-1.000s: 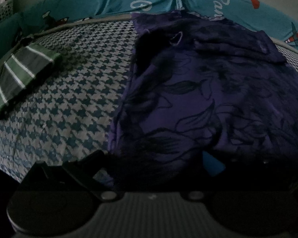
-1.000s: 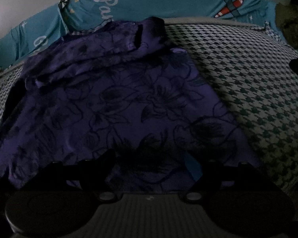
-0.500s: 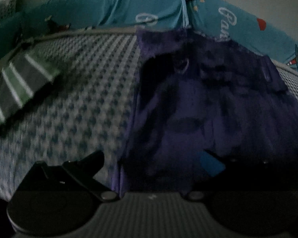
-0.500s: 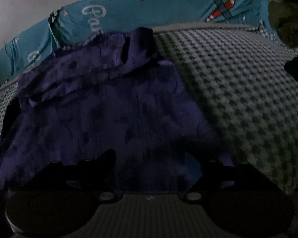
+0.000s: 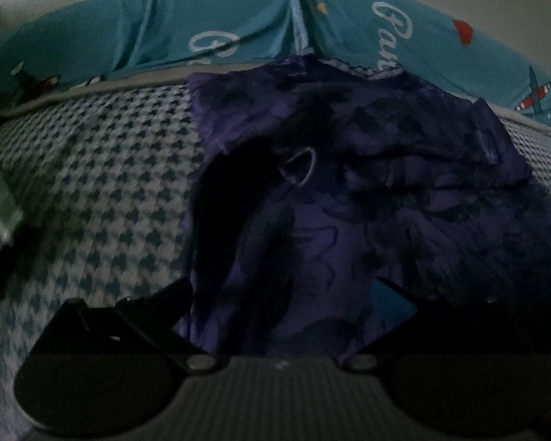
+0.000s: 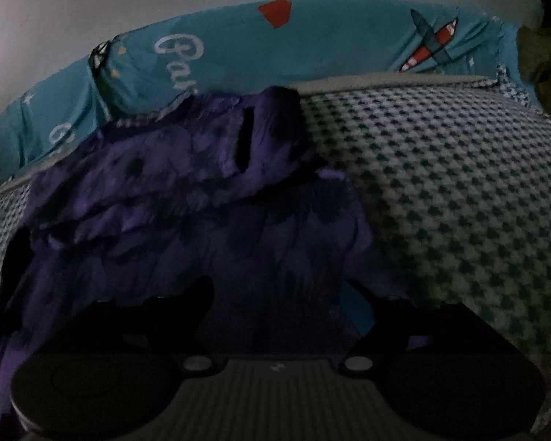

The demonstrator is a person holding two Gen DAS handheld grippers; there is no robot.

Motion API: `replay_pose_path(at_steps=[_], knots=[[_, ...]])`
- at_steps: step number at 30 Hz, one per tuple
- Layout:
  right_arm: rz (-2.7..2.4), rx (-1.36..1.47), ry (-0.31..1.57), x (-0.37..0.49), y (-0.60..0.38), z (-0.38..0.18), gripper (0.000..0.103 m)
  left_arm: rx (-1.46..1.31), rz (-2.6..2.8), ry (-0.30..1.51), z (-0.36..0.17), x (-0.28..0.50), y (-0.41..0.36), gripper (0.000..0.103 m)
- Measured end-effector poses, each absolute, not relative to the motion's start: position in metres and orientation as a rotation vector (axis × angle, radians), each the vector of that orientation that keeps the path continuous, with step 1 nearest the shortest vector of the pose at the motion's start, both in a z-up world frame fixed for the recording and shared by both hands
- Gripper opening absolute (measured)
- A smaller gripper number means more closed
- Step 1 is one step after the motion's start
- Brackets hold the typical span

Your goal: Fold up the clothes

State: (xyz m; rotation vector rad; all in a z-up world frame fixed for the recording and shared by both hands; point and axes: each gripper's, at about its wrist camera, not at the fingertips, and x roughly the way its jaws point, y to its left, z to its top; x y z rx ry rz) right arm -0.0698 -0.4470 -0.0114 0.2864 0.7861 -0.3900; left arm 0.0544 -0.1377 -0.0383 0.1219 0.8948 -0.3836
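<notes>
A purple garment with a dark flower print [image 5: 385, 183] lies on the bed, its collar end against the teal pillows. My left gripper [image 5: 281, 286] hangs over the garment's near left part. Its fingers stand wide apart, and cloth shows between and under them. The blue pad [image 5: 389, 305] on its right finger is bare. In the right wrist view the purple garment [image 6: 165, 183] is rumpled across the middle. My right gripper [image 6: 279, 286] is over its near right part, jaws wide, with no cloth pinched. The picture is dim and blurred.
The bed cover [image 5: 92, 183] has a blue and white houndstooth pattern and is also seen in the right wrist view [image 6: 459, 183]. Teal printed pillows [image 5: 238, 18] line the far edge. A striped cloth [image 5: 0, 205] shows at the left rim. A dark olive thing [image 6: 543, 66] sits far right.
Both views have moved forward toward the pillows, which now look larger. The striped cloth has slid nearly out at the left. The garment looks shorter and more bunched. The jaws stayed as wide.
</notes>
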Motion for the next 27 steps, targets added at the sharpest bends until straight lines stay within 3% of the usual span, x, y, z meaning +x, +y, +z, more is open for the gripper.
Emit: replay_pose_path(at_steps=[27], knots=[[-0.492,0.364,0.656,0.008,-0.515,-0.012,0.076,0.124,-0.159,0.972,-0.047,0.110,-0.122,0.103]])
